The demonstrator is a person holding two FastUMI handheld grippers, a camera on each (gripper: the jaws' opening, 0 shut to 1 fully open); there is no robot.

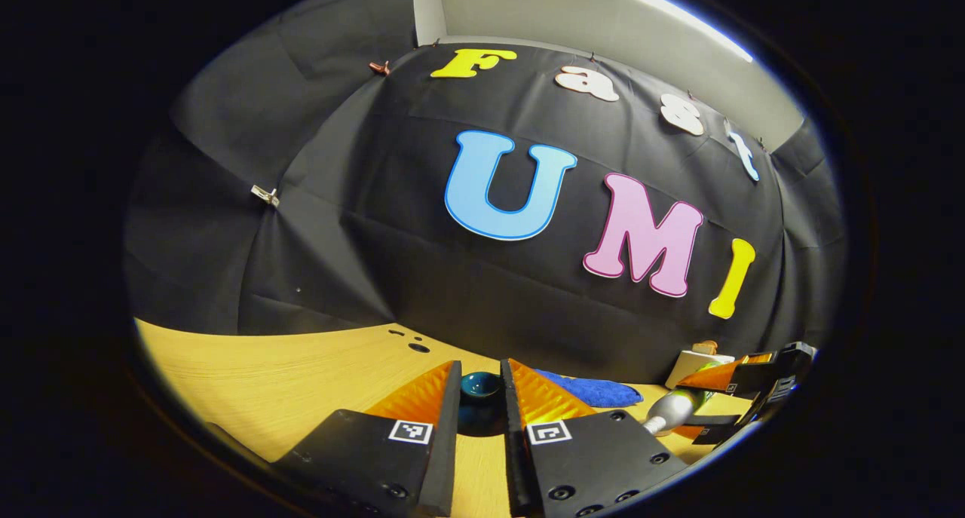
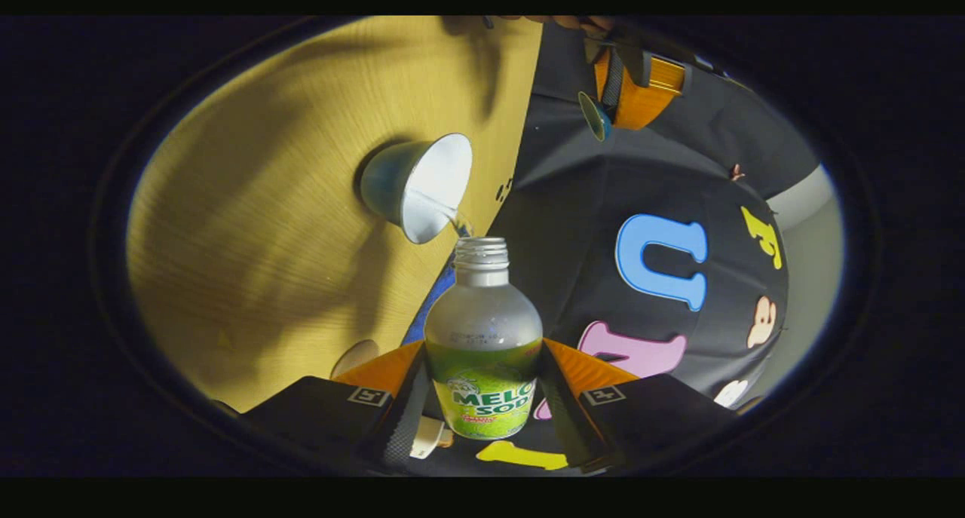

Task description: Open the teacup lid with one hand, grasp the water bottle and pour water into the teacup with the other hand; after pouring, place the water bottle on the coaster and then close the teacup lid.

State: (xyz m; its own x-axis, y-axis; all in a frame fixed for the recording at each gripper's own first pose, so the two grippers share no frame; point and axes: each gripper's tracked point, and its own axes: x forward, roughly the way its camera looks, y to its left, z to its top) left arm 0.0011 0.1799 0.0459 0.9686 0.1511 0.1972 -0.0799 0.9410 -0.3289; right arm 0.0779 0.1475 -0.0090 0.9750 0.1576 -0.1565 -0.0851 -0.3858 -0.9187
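A: In the left gripper view, what does the left gripper (image 1: 480, 405) have?

B: Its 2 fingers pinch a small round dark-blue glazed lid (image 1: 480, 386) by its edges, held up over the pale wooden table (image 1: 286, 375). Behind it lies a folded blue cloth (image 1: 595, 390). At far right the right gripper (image 1: 742, 401) carries the clear plastic soda bottle with the green label (image 1: 675, 409), tipped over on its side.

A: And the right gripper view?

B: The right gripper (image 2: 482, 397) is clamped on the bottle (image 2: 482, 344) at the labelled lower body, 1 finger on each side. The uncapped neck points at the white-lined blue teacup (image 2: 418, 186) standing on the table (image 2: 264, 201), and a thin stream of water runs from the mouth over the cup's rim. The left gripper (image 2: 614, 96) shows at the top with the lid (image 2: 594, 116).

A: How will these handle?

B: I'd judge the bottle light and slightly yielding, its smooth label possibly slippery, so a firm grip at the wide waist suits it. The lid looks ceramic: hard, slick and chippable, best kept level and set down gently.
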